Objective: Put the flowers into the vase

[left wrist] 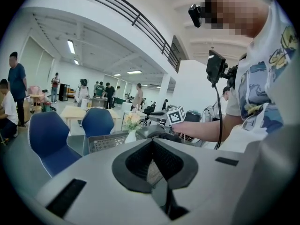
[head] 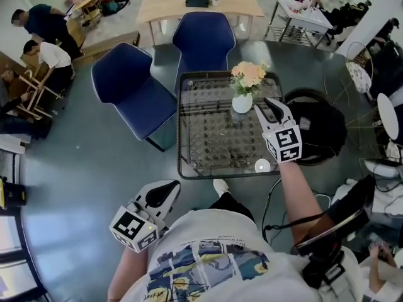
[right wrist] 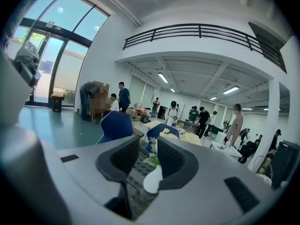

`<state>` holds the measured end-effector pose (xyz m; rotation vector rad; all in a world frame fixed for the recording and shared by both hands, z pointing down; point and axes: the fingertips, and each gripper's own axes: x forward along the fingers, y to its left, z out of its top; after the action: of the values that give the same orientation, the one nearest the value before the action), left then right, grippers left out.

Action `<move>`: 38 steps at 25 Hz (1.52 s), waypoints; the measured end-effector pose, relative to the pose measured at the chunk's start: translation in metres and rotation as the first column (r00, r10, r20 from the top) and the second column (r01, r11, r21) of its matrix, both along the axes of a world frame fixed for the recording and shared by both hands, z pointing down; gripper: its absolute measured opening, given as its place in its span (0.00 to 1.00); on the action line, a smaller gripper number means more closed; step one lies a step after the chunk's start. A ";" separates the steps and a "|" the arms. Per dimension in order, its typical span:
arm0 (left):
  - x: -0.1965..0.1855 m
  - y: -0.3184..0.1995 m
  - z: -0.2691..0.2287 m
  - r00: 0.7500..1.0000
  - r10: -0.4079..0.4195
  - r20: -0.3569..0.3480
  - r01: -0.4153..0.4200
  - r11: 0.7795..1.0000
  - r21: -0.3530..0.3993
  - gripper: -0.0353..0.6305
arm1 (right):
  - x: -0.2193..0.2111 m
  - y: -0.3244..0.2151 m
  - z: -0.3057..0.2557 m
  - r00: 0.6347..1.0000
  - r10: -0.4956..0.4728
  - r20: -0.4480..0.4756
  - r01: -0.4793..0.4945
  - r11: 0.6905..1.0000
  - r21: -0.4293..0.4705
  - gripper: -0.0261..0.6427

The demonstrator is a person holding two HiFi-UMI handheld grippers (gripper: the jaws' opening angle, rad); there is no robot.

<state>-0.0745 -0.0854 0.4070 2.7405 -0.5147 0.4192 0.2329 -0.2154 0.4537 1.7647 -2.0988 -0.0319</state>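
Note:
A white vase (head: 242, 103) holding peach and yellow flowers (head: 249, 74) stands at the far right of the glass table (head: 189, 168). My right gripper (head: 267, 106) hovers just right of the vase, apart from it. It is open with nothing between the pads. In the right gripper view the vase (right wrist: 152, 179) and flower stems (right wrist: 153, 160) show through the gap of that gripper (right wrist: 147, 139). My left gripper (head: 165, 187) is held low by my body, off the table's near left corner, and is shut and empty. The left gripper view looks past its jaws (left wrist: 152, 142) to the distant flowers (left wrist: 132, 122).
Two blue chairs (head: 135, 90) (head: 203, 39) stand left of and behind the table. A small white disc (head: 262, 165) lies at its near right corner. A black round seat (head: 318, 128) sits right of the table. A wooden table (head: 198, 5) and people (head: 44, 55) are further back.

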 end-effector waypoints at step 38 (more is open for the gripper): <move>-0.085 0.132 0.042 0.983 0.180 -0.023 -0.180 0.983 -0.018 0.07 | -0.293 0.243 0.013 0.920 -0.318 0.230 0.365 0.908 -0.207 0.07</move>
<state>-0.1594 0.0466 0.4494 2.7793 -0.2561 0.4348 -0.0602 0.0279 0.4667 1.2816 -2.4088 0.3011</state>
